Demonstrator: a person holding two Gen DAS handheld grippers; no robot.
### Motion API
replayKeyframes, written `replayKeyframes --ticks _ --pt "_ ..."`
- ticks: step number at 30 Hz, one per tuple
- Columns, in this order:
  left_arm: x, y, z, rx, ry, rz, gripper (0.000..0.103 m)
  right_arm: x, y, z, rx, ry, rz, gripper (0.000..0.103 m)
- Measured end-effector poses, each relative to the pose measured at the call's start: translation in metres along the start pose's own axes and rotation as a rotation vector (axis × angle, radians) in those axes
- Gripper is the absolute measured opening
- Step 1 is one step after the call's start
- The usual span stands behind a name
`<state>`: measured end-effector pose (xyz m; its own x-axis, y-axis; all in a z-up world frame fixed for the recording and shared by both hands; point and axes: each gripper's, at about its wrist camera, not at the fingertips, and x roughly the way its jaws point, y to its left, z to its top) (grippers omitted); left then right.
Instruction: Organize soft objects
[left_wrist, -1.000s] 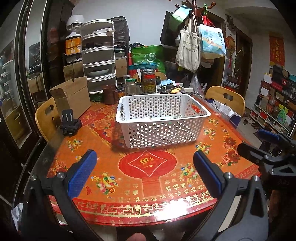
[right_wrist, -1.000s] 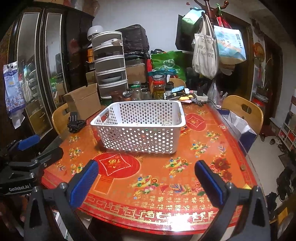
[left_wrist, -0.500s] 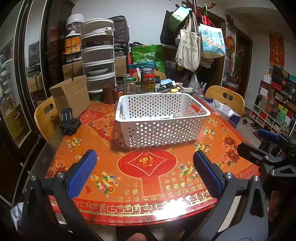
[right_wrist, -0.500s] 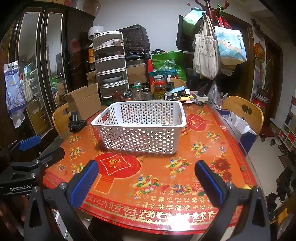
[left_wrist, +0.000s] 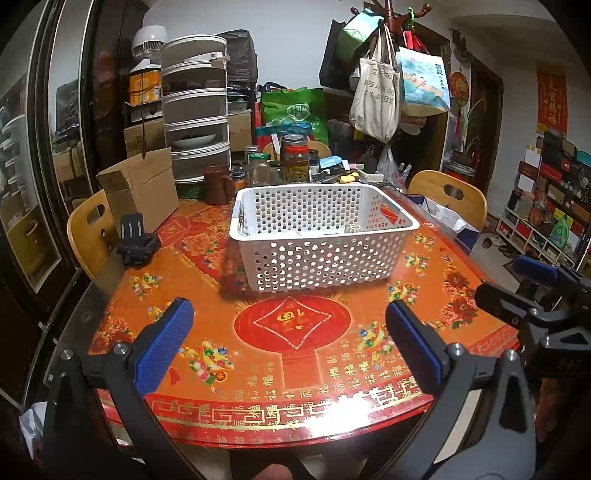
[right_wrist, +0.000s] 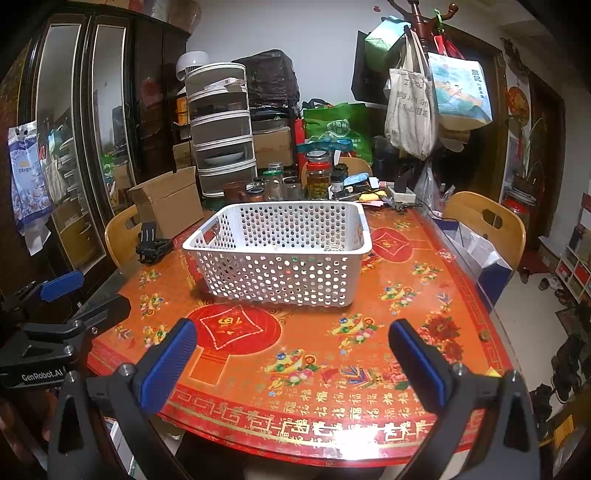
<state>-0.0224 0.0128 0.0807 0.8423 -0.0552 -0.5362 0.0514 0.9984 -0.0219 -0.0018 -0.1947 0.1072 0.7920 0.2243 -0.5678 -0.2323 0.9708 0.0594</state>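
I hold both grippers back at the near edge of the worktop (left_wrist: 295, 354), the left gripper (left_wrist: 291, 339) and right gripper (right_wrist: 295, 354) each with jaws spread wide and empty. The white basket (left_wrist: 325, 258) sits straight ahead of both, well apart. Something small and rounded (left_wrist: 352, 229) lies inside at its right side; I cannot tell what. No soft item lies loose nearby, so I judge this either the start or the end; next I must find one.
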Motion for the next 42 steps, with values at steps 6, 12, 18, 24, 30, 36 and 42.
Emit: replayKeyframes --ticks 6,12,18,24,30,36,42 --pt "-0.0001 0.0001 0.0002 0.000 0.000 0.000 0.103 0.0000 0.0001 0.0001 0.001 0.000 -0.001 0.103" --pt "0.0006 -0.0004 -0.0006 -0.001 0.000 -0.001 0.103 -0.0004 -0.0006 -0.0001 0.000 0.000 -0.001 0.103" --pt "0.0015 -0.0001 -0.0013 -0.001 0.003 -0.002 0.103 -0.0005 -0.0006 -0.0004 0.000 0.001 -0.001 0.103" --pt "0.0028 -0.0006 -0.0046 0.002 0.001 -0.002 0.103 -0.0009 -0.0011 -0.0004 -0.001 0.000 -0.001 0.103" --pt "0.0027 -0.0009 -0.0045 0.000 0.003 -0.003 0.103 -0.0009 -0.0011 -0.0004 0.000 0.000 -0.001 0.103" --pt "0.0029 -0.0018 -0.0060 0.001 0.007 -0.012 0.103 -0.0011 -0.0031 -0.0002 0.000 0.002 -0.002 0.103" --pt "0.0035 -0.0014 -0.0057 0.000 0.006 -0.018 0.103 -0.0011 -0.0032 -0.0002 -0.001 0.003 -0.001 0.103"
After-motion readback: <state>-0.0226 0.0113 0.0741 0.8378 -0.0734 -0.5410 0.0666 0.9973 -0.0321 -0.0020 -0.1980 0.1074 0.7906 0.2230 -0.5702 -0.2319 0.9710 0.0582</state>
